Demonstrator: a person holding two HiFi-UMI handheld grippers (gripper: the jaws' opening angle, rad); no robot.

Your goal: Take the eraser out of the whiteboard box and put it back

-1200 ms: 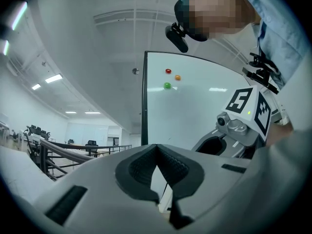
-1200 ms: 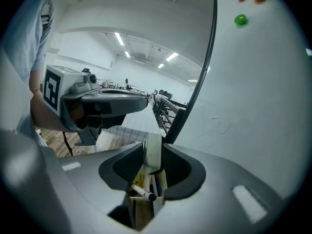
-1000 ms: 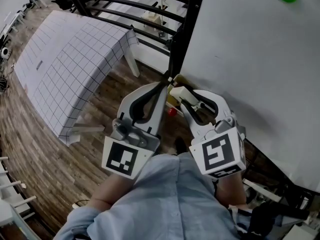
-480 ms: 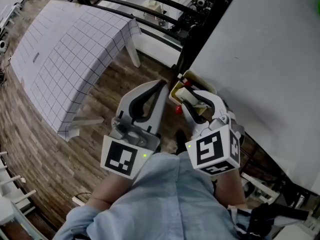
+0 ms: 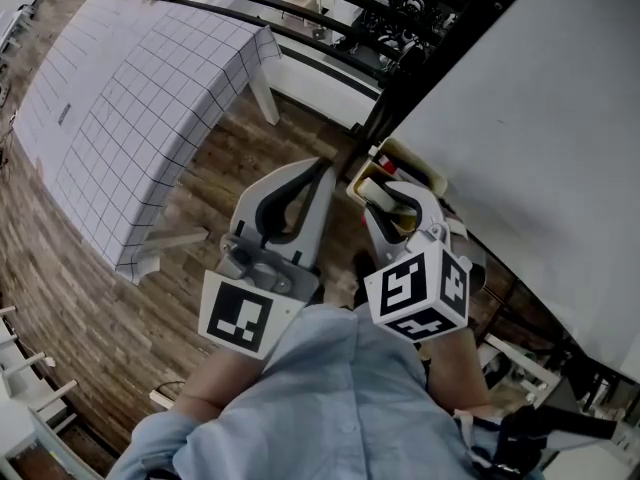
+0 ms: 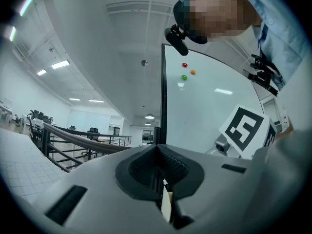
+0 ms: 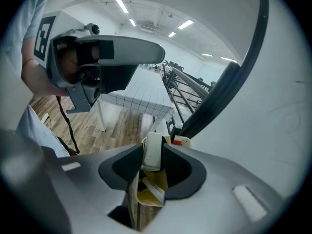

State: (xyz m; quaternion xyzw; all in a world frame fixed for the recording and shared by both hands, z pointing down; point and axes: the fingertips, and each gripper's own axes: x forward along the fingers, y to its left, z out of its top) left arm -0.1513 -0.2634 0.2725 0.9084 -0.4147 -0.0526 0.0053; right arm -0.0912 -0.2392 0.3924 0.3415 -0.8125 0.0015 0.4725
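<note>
— Wood-plank floor [image 5: 70, 298] far below, grid-cloth table [image 5: 130, 98] at upper left, whiteboard [image 5: 540, 118] filling the right. From the head view, where to look for the eraser [image 5: 374, 188]?

— Between the jaws of the right gripper [image 5: 385, 193], tilted down over the yellowish box [image 5: 420, 168] at the board's lower corner. Probably aimed that way for setting the eraser back inside. Left gripper [image 5: 325, 171] just beside, level, apparently only waiting.

— Left gripper view next. Anything pinched?

— Nothing. Jaws pressed together, empty, pointing along the board's dark edge. Adds coloured magnets [image 6: 185, 72] high on the board, absent from the head view.

— And the right gripper view?

— Settles the grip: white eraser upright between both pads, touched on each side, jaws opening. Also shows the box's inside straight beneath through the gap, masked in the head view by the gripper itself. Judged close to release, not yet down in the box.
</note>
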